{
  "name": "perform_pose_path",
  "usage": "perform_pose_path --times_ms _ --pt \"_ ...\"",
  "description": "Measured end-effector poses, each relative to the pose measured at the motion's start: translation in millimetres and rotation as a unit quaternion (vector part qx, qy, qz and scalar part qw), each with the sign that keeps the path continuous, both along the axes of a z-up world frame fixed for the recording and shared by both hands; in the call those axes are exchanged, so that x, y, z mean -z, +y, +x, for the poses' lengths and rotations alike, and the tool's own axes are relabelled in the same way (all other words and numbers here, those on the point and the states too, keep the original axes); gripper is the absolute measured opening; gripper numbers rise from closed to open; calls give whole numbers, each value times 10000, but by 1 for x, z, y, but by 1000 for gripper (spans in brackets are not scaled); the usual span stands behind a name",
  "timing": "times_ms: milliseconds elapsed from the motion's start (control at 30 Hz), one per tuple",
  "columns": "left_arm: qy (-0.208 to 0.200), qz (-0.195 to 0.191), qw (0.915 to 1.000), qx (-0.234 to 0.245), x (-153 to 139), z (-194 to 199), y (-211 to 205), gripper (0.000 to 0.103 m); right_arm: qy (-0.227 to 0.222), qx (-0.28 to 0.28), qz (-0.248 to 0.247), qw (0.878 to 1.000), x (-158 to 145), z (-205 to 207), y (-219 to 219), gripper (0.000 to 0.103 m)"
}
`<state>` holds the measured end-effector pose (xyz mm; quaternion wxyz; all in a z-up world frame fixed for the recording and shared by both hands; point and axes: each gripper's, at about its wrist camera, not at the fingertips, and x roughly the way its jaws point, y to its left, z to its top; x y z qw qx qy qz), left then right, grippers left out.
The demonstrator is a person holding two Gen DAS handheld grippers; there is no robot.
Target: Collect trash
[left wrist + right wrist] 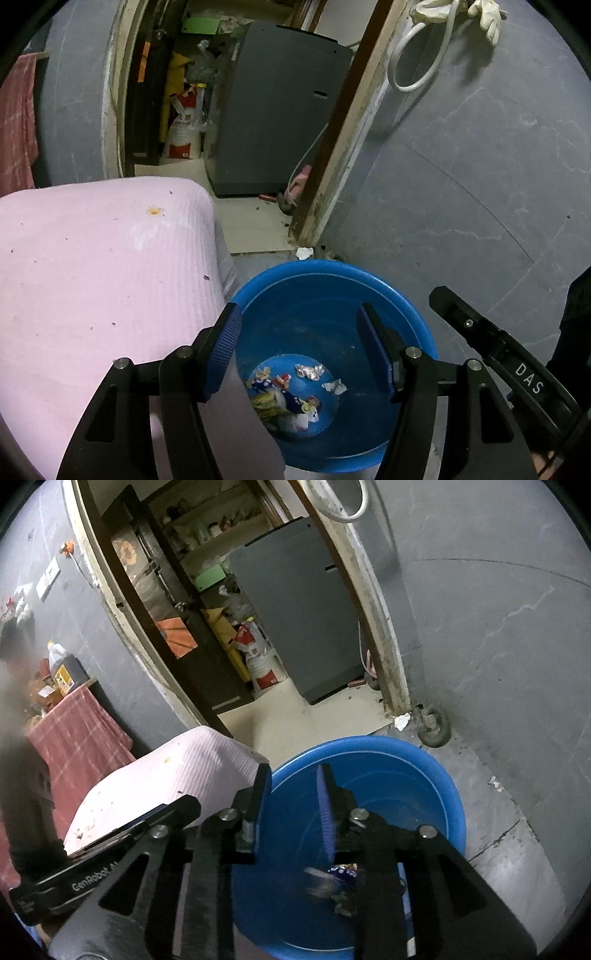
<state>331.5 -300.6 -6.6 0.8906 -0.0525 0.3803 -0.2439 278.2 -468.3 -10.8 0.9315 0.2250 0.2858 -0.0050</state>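
Observation:
A blue plastic basin point(332, 275) stands on the grey floor, holding crumpled foil, paper scraps and printed wrappers point(291, 395) at its bottom. My left gripper point(299, 317) hangs over the basin, open, with nothing between its blue pads. My right gripper point(295, 779) is over the basin's point(424, 753) near left rim, its jaws a narrow gap apart and empty. Below it, a blurred blue wrapper point(332, 878) shows low in the basin. A crumpled white paper point(304, 252) point(402, 720) lies on the floor by the door frame.
A pink cloth-covered surface point(92, 266) point(177, 768) butts against the basin's left side. Beyond is a doorway with a grey appliance point(280, 110) and sacks. A grey wall point(480, 166) runs on the right. A red checked cloth point(77, 727) lies at the left.

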Motion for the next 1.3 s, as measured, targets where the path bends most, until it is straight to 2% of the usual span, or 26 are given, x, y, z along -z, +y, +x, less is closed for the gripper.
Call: perform_pose_path --times_ms 100,400,433,500,533,600,733,833,1033,1300 --pt "-94 -17 9999 -60 -4 0 3 68 -6 101 -75 9999 -2 0 -3 47" --pt "-412 157 9985 -334 -18 -4 29 70 -186 308 -362 9987 -12 -7 -4 77" --pt "-433 164 9983 -340 -18 -5 32 72 -224 331 -406 9984 -14 -8 -4 80" --pt "-489 163 9980 -367 -21 -7 38 85 -300 375 -472 9977 -19 -11 -1 91" --pt "-557 160 9974 -427 -22 -10 43 91 -353 393 -506 9973 -22 -13 0 93" --pt "-710 104 9961 -519 -26 -17 50 93 -412 432 -569 9966 -25 -17 1 97" --pt "-877 127 9939 -661 -31 -27 63 94 -605 530 -848 9932 -34 -28 11 103" --pt "-1034 216 9914 -776 -35 -36 75 98 -778 510 -946 9912 -39 -36 19 103" --pt "-1279 179 9865 -1005 -39 -55 98 99 -1152 464 -1163 9854 -47 -60 37 103" --pt "-1640 199 9806 -1051 -46 -88 122 99 -1612 369 -1287 9778 -57 -91 62 103"
